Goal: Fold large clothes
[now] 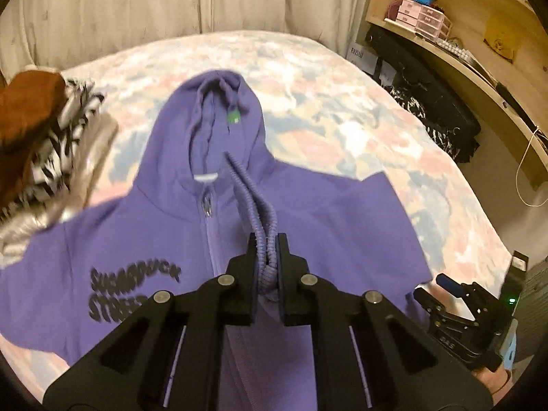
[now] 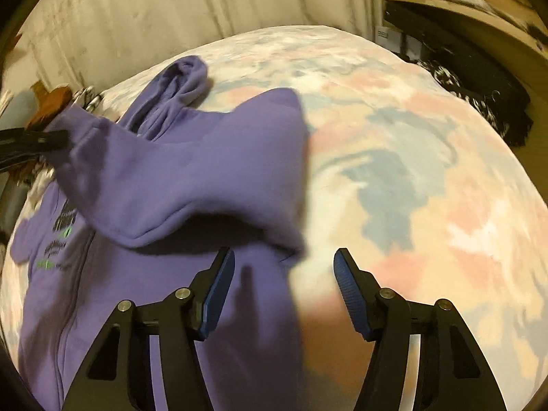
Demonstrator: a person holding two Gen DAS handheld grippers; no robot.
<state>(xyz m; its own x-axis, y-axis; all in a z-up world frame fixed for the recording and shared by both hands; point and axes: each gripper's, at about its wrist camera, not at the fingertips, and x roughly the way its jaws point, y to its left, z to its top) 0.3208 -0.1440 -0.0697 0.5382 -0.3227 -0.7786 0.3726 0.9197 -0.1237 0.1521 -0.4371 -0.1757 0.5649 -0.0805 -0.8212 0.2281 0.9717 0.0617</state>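
Hoodie (image 1: 191,239) beside clothes pile (image 1: 48,157) (bed (image 1: 342,109))

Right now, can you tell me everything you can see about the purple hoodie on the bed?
The purple hoodie lies front-up on the pastel patchwork bedspread, hood pointing toward the curtain. It looks like soft fleece, with a front zipper, a small green label inside the hood, and dark printed lettering on the chest. The left gripper is shut on a ribbed cuff, pulling that sleeve across the body. The right gripper hangs open over the hoodie's edge, touching nothing. A pile of other clothes lies beside one shoulder.
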